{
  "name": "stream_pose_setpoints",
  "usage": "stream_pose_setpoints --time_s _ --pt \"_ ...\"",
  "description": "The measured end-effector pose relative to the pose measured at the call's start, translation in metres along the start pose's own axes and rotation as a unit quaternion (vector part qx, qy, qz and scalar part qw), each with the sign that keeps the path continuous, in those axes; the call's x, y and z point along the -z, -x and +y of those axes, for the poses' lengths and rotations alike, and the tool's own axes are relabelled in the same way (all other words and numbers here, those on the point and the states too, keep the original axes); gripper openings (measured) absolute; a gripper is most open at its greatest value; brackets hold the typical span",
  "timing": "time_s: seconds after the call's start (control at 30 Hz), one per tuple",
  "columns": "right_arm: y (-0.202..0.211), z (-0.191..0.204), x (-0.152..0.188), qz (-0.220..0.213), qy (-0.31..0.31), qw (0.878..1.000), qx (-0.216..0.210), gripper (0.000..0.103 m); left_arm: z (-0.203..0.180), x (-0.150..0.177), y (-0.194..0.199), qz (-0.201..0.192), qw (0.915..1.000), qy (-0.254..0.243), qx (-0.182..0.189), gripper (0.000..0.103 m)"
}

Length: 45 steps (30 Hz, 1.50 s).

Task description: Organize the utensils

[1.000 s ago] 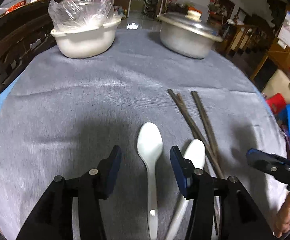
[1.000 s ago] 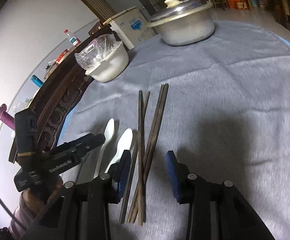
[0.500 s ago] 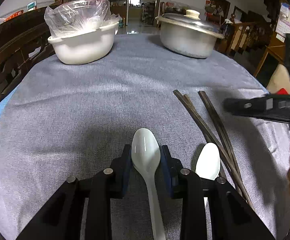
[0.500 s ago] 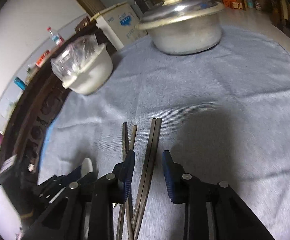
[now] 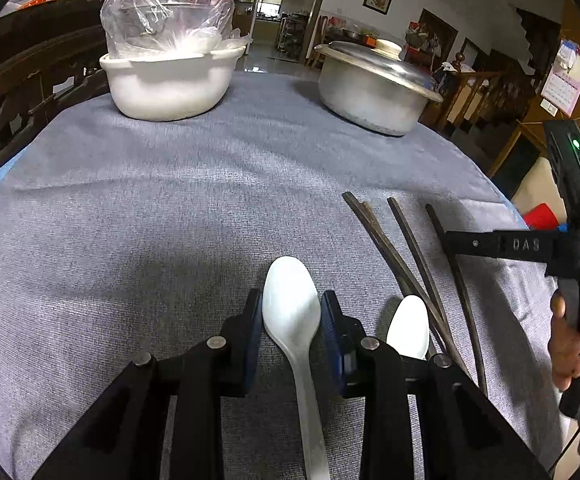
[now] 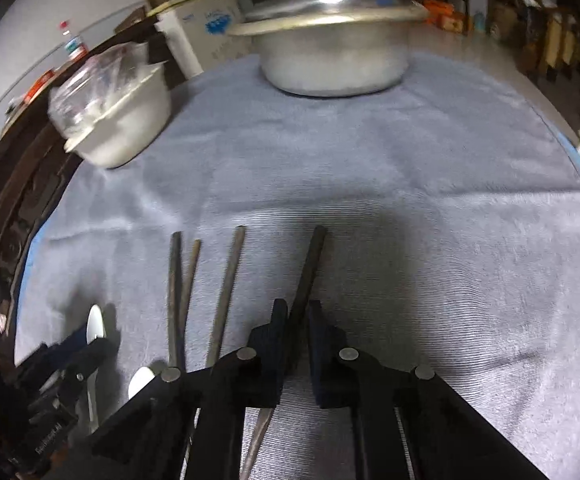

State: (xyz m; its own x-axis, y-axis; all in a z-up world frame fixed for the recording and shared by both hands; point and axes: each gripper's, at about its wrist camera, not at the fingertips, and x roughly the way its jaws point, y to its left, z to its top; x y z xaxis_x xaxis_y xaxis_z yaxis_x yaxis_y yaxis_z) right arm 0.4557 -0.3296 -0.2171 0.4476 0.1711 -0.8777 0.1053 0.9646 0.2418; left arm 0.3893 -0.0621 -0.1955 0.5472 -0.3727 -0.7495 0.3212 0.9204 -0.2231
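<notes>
Left wrist view: left gripper [image 5: 291, 320] pinches white spoon [image 5: 293, 320]; right gripper [image 6: 298, 320] clamps chopstick [image 6: 307, 276].

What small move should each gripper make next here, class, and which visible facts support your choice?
Probably a short lift and carry apart. The left gripper is closed on a white spoon; the right gripper pinches one chopstick, already angled away from the other chopsticks lying on the grey cloth. The second spoon waits beside them.

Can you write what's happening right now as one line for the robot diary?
left gripper: shut on white spoon | right gripper: shut on chopstick | three chopsticks, second spoon on cloth
</notes>
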Motion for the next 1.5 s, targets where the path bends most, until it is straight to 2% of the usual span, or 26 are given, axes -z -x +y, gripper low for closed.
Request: stream_pose_setpoints --time_s 0.2,0.37,0.5,0.63,0.8,1.0,1.23,1.5 --pt "-0.013 0.009 -0.023 0.032 -0.007 0.999 0.034 0.013 -0.009 -0.006 -0.007 0.021 0.9988 -0.043 -0.013 0.031" --pt "-0.020 0.016 -0.033 0.053 0.006 0.997 0.052 0.012 -0.010 -0.021 -0.016 0.058 0.9974 -0.040 -0.015 0.033" --pt "-0.018 0.021 -0.027 0.041 0.031 0.997 0.062 0.007 -0.014 -0.028 -0.022 0.069 0.9963 -0.038 -0.032 0.030" --pt "0.001 0.003 -0.009 0.004 0.014 0.999 0.041 0.007 -0.008 -0.027 -0.019 0.064 0.9972 -0.013 -0.036 0.030" --pt "0.048 -0.029 0.016 -0.065 -0.011 0.998 0.023 0.007 0.004 -0.022 0.013 0.021 0.9982 0.025 -0.050 0.030" --pt "0.123 -0.059 0.048 -0.154 -0.036 0.987 -0.010 0.007 0.000 -0.015 0.082 -0.065 0.9947 0.038 -0.070 0.030" --pt "0.199 -0.055 0.099 -0.249 -0.053 0.966 -0.040 0.007 -0.016 0.002 0.160 -0.147 0.9847 0.056 -0.074 0.030" --pt "0.274 -0.029 0.161 -0.354 -0.043 0.933 -0.052 0.007 -0.046 0.024 0.222 -0.214 0.9728 0.064 -0.061 0.030"
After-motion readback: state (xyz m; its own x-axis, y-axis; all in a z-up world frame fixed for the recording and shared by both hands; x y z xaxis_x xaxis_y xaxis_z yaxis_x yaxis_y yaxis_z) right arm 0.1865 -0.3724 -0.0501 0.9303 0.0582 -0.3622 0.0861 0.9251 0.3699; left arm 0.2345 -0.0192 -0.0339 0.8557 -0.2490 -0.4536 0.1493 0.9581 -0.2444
